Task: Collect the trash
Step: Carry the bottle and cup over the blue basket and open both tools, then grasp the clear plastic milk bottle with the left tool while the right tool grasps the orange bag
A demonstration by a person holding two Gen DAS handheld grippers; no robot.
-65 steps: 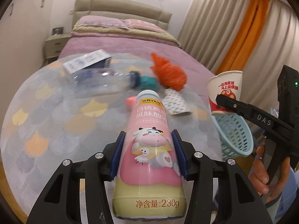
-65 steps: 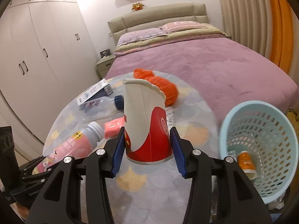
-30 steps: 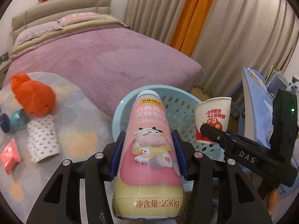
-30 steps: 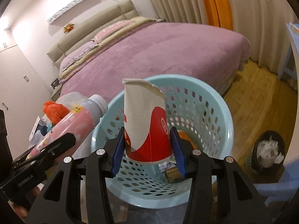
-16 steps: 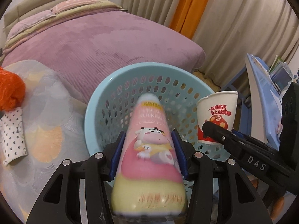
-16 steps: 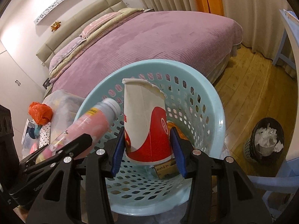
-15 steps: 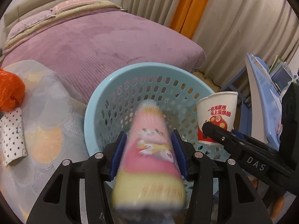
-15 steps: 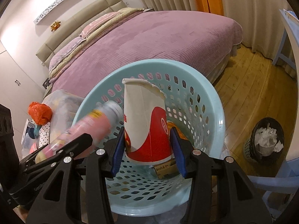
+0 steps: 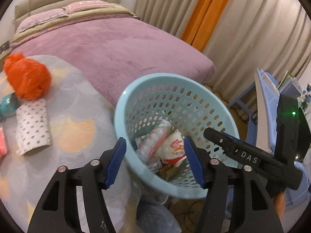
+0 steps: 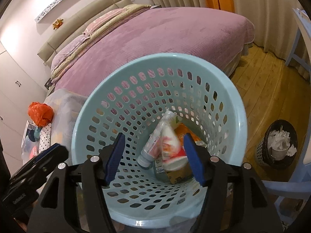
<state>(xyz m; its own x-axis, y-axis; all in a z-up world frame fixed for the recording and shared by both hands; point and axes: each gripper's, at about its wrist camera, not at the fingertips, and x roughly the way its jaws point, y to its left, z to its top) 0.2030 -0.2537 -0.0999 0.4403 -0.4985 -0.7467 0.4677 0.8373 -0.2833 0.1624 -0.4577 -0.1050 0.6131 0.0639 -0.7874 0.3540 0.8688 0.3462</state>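
Note:
A light blue perforated basket (image 9: 124, 120) (image 10: 241, 128) stands beside the round table. Inside it lie the pink yogurt bottle (image 9: 159, 137) (image 10: 153, 145), the red-and-white paper cup (image 9: 173, 151) (image 10: 171, 151) and other trash. My left gripper (image 9: 155, 163) is open and empty, just above the basket's near rim. My right gripper (image 10: 153, 159) is open and empty over the basket; its black body also shows in the left wrist view (image 9: 248, 157).
On the table (image 9: 77, 116) lie an orange plastic bag (image 9: 27, 79) (image 10: 39, 114), a dotted white wrapper (image 9: 33, 126), a teal item (image 9: 7, 104) and a pink packet (image 9: 2, 143). A purple bed (image 9: 108, 46) lies behind. A black waste bin (image 10: 276, 145) stands on the wooden floor.
Both grippers have opened. The pink bottle and the paper cup have dropped into the basket.

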